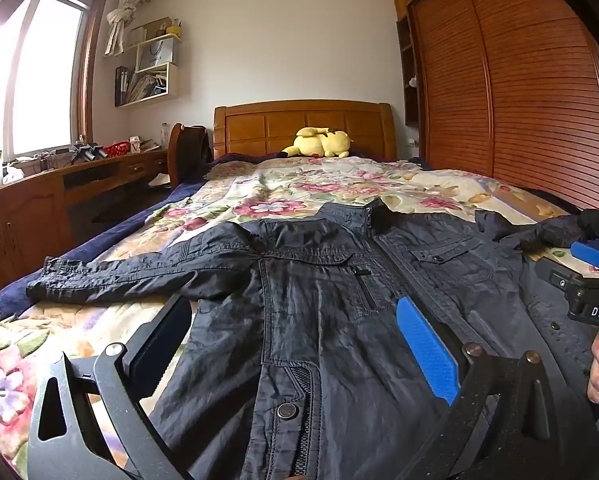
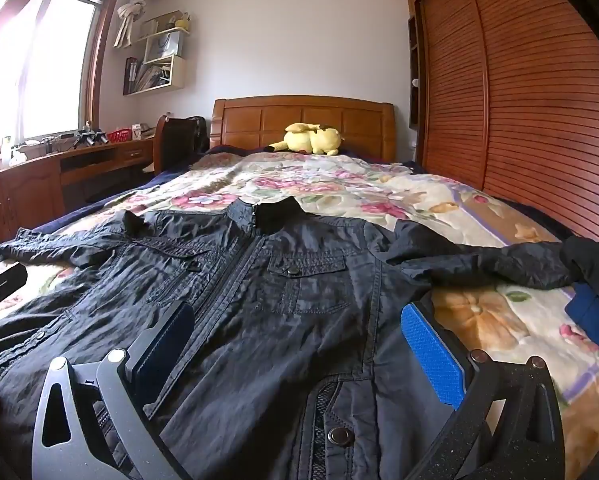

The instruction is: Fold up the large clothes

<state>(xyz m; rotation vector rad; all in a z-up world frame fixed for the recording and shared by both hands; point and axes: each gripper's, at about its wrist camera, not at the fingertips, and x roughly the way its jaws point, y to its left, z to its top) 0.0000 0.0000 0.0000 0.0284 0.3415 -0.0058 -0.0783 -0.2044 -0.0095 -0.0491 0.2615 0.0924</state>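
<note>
- Dark jacket (image 1: pixel 319 320): lies front side up on the floral bedspread (image 1: pixel 339 184), zipped, collar toward the wooden headboard (image 1: pixel 303 124), both sleeves spread outward to the sides.
- Left gripper (image 1: pixel 291 344): jaws spread wide apart, one finger on each side of the jacket's left front panel. Nothing is clamped between them. The blue pad (image 1: pixel 427 352) sits over the fabric near the zipper line; the dark finger (image 1: pixel 159 344) sits at the jacket's side edge, below the left sleeve (image 1: pixel 131 272). Actual contact with the cloth cannot be confirmed.
- Right gripper (image 2: pixel 295 352): jaws also spread wide, holding nothing. Its dark finger (image 2: pixel 163 340) lies near the zipper; its blue pad (image 2: pixel 431 356) is at the jacket's right side edge, where fabric meets bedspread. Contact cannot be confirmed.
- Both grippers are positioned over the lower half of the jacket, side by side.
- A yellow plush toy (image 2: pixel 311 138) rests against the headboard, well apart from the jacket.
</note>
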